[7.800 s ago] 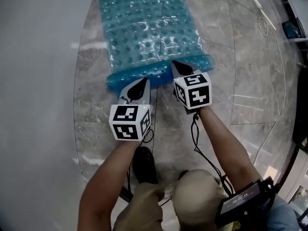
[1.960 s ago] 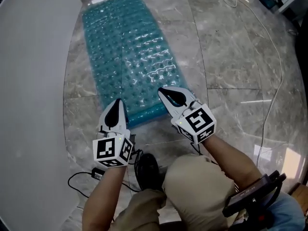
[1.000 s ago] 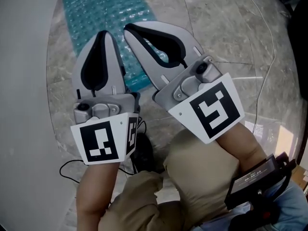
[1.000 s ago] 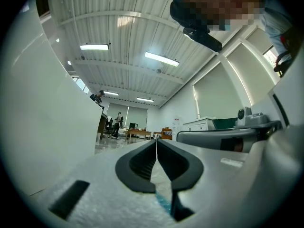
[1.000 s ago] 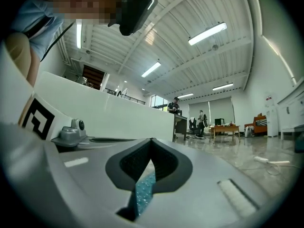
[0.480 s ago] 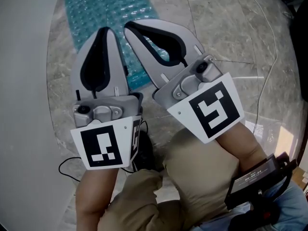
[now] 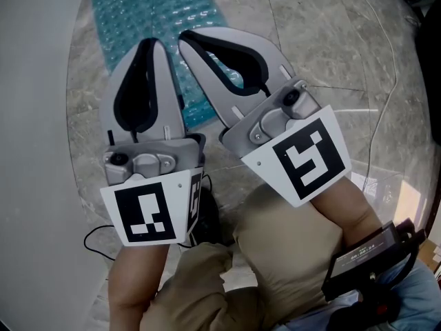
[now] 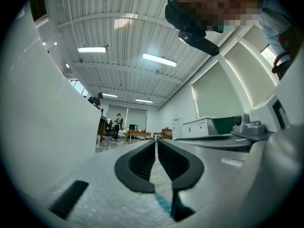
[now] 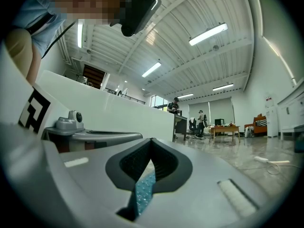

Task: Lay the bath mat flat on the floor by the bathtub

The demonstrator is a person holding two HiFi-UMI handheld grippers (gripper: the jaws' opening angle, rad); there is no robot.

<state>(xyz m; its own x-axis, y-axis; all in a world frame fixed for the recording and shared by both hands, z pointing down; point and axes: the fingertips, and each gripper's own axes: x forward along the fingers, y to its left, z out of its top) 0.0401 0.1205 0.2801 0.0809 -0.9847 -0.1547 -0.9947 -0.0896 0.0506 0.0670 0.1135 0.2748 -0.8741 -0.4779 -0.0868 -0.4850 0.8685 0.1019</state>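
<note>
both claws lifted up close under the head camera, off the work. left claw [image 7: 149,44] closed on nothing, right claw [image 7: 185,38] closed on nothing. bath mat [image 7: 138,16] lies on the floor [image 7: 324,47] right beside the bathtub [image 7: 34,116], looks flat where visible.

risks: the mat's near edge is hidden behind the claws in the head view, so a curl or fold there could go unnoticed. black cable [image 7: 100,236] lies loose by the person's feet, could snag a foot or drag onto the mat. glossy stone, so the mat may slide if nudged.

head view alone gives the mat-to-tub layout. the gripper views look level across the room: ceiling lights, far desks, people, and tips meeting with nothing pinched; mat only a teal sliver low between the jaws.
</note>
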